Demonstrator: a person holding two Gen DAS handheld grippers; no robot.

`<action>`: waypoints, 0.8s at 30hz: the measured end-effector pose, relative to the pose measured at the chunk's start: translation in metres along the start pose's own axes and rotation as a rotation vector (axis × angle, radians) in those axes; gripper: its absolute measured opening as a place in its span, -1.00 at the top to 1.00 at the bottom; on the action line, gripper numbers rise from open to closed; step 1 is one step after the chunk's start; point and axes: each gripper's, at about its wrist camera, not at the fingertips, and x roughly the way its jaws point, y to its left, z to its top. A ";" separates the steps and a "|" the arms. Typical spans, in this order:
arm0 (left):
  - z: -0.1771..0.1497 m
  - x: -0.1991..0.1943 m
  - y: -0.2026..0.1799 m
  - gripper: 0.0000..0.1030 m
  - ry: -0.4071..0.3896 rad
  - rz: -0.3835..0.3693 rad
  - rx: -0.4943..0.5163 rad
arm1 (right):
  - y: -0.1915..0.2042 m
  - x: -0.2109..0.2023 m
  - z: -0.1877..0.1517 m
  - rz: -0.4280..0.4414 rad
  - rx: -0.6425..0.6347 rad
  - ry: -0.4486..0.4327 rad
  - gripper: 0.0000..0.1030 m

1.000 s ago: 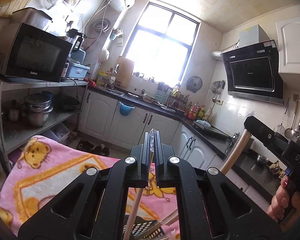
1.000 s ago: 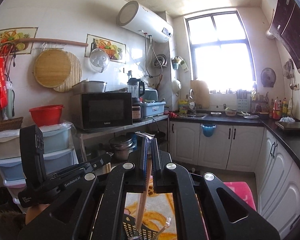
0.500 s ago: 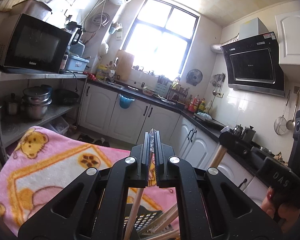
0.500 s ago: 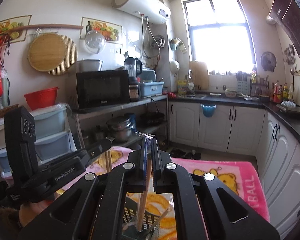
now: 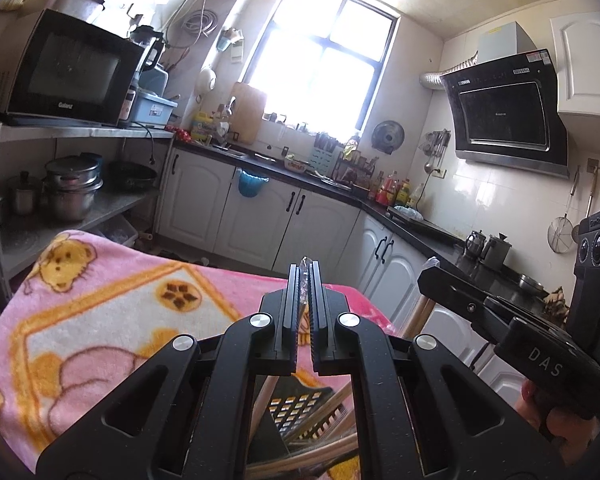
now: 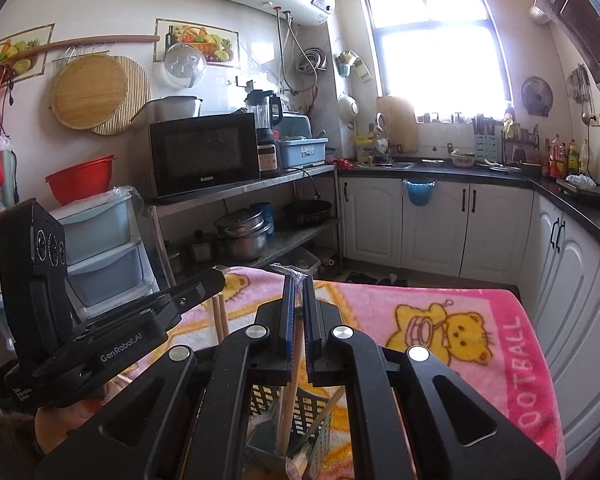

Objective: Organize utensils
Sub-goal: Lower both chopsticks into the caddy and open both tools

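Note:
My left gripper [image 5: 305, 280] is shut on a plastic-wrapped pair of wooden chopsticks [image 5: 260, 404] that runs down into a dark perforated utensil basket [image 5: 300, 408]. My right gripper [image 6: 296, 292] is shut on another wrapped pair of chopsticks [image 6: 290, 396] standing in the same basket [image 6: 296, 408]. The right gripper also shows in the left wrist view [image 5: 432, 276], holding its chopsticks [image 5: 418, 316]. The left gripper shows in the right wrist view [image 6: 220, 278] with its chopsticks [image 6: 220, 316]. More chopsticks lean in the basket.
The basket stands on a table under a pink bear-print blanket [image 6: 460, 320], which also shows in the left wrist view [image 5: 100, 300]. A metal shelf with a microwave [image 6: 204, 156] and pots [image 6: 244, 232] is at the left. White cabinets [image 6: 460, 228] line the back.
Both cameras now see more of the blanket and basket; the grippers have come down and tilted, the chopsticks still gripped. The right gripper sits lower in the left wrist view.

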 end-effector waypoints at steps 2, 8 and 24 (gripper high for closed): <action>-0.004 -0.001 0.001 0.96 0.004 0.000 -0.006 | 0.001 0.000 -0.002 -0.001 0.001 0.001 0.91; -0.012 -0.002 0.003 0.96 0.025 -0.005 -0.010 | 0.002 0.001 -0.010 -0.006 -0.003 0.016 0.91; -0.022 -0.008 0.008 0.96 0.083 -0.009 -0.023 | -0.001 -0.009 -0.013 -0.023 0.015 0.018 0.89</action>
